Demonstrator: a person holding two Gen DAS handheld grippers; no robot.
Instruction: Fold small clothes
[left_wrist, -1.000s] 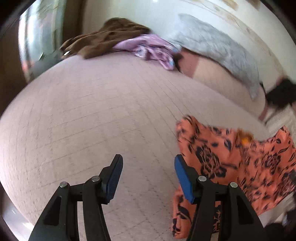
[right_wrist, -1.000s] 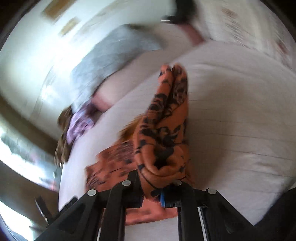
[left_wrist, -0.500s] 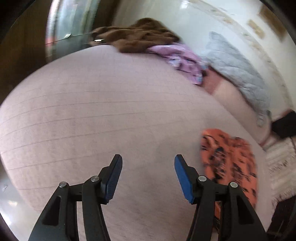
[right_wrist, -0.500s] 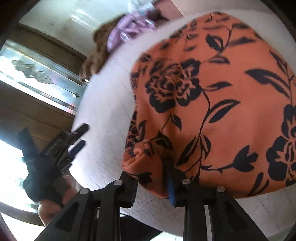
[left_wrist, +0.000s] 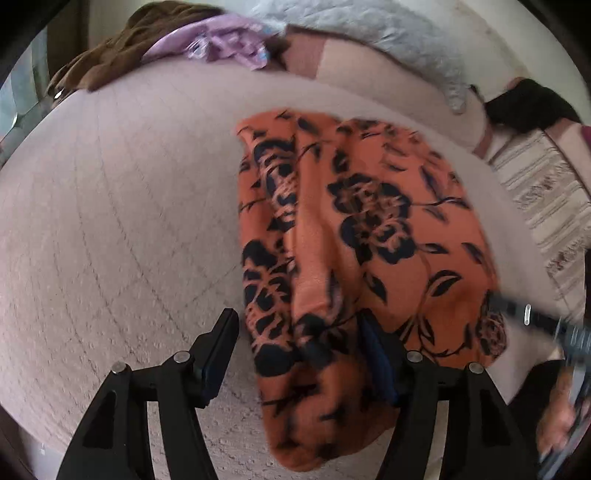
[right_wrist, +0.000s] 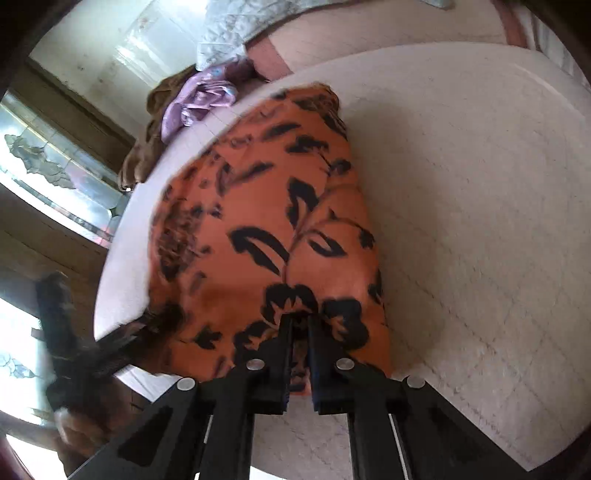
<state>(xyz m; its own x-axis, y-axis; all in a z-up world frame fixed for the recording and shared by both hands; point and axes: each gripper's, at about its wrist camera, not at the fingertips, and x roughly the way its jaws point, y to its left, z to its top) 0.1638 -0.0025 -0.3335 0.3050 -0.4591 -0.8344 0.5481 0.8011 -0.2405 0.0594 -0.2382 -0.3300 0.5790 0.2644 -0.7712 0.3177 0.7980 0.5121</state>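
An orange garment with black flowers lies spread on the pink quilted bed. My left gripper hovers over its near left part with the jaws opening. A rumpled fold of the cloth lies between the fingers, and the left pad stands clear of it. In the right wrist view the same garment stretches away from my right gripper. That gripper is shut on the garment's near edge, and creases run towards its tips. The left gripper and the hand holding it show blurred at the lower left of that view.
A brown garment and a purple one are heaped at the bed's far end beside a grey quilted cover. A black item and a striped rug lie to the right. A window stands left of the bed.
The garment hung bunched from my right gripper, then came down flat on the bed. My left gripper swung over its near left part, and the right gripper closed on the near edge.
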